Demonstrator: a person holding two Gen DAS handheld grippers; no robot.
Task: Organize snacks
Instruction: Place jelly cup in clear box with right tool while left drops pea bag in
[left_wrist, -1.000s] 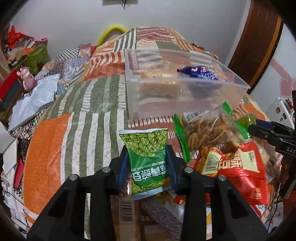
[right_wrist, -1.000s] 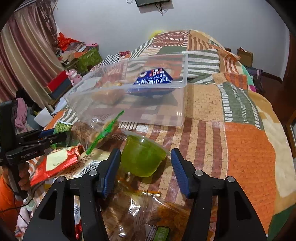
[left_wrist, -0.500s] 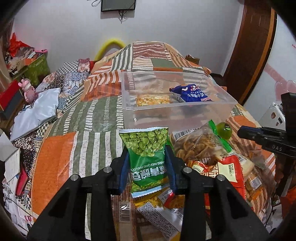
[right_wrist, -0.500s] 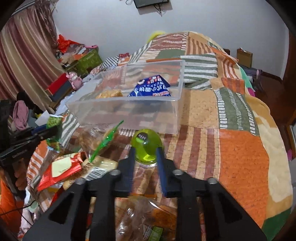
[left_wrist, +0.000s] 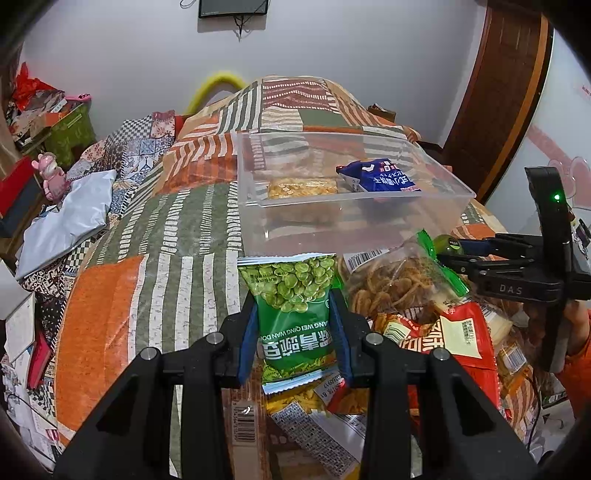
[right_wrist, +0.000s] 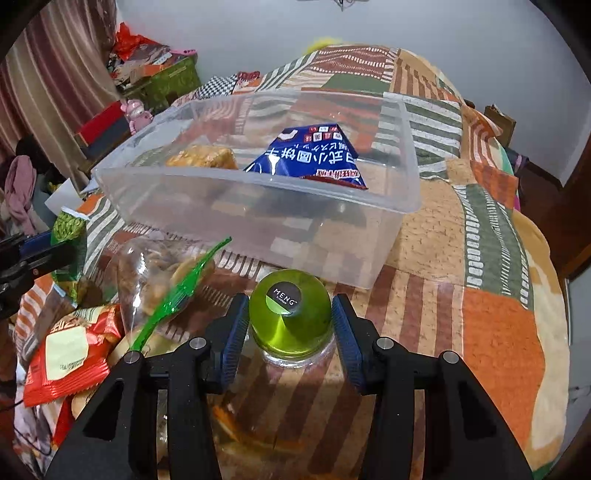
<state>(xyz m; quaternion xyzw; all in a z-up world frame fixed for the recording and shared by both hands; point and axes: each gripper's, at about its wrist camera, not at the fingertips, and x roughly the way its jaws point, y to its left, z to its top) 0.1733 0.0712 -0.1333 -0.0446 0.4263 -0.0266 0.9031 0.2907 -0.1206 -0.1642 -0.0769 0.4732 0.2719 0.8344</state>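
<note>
Right now my left tongs (left_wrist: 295, 334) are clamped on the green pea packet (left_wrist: 293, 306), pads on both side edges, packet upright and lifted off the snack pile (left_wrist: 436, 332). Right tongs (right_wrist: 290, 334) are closed on the green jelly cup (right_wrist: 290, 310), pads touching its round sides, dark label facing the camera.

Ahead of both tongs sits the clear bin (left_wrist: 354, 201) on the patchwork bed (right_wrist: 491, 295). It holds a blue packet (right_wrist: 306, 158) and a yellowish snack block (right_wrist: 203, 157); its near half looks free. Between the tongs and the bin lies a clear bag of fried twists (left_wrist: 399, 282) with a green seal strip.

Risks as I judge them:
- Cup is smooth and domed; pads sit on the curve, so a jolt or tilt could squirt it out.
- Pea packet is soft and held only by the edges; it could fold or slip while travelling.
- Bin's near wall is raised; coming in low would catch it and shove the bin across the soft bed.
- Both tongs heading for the same opening could collide; I'd go one at a time.
</note>
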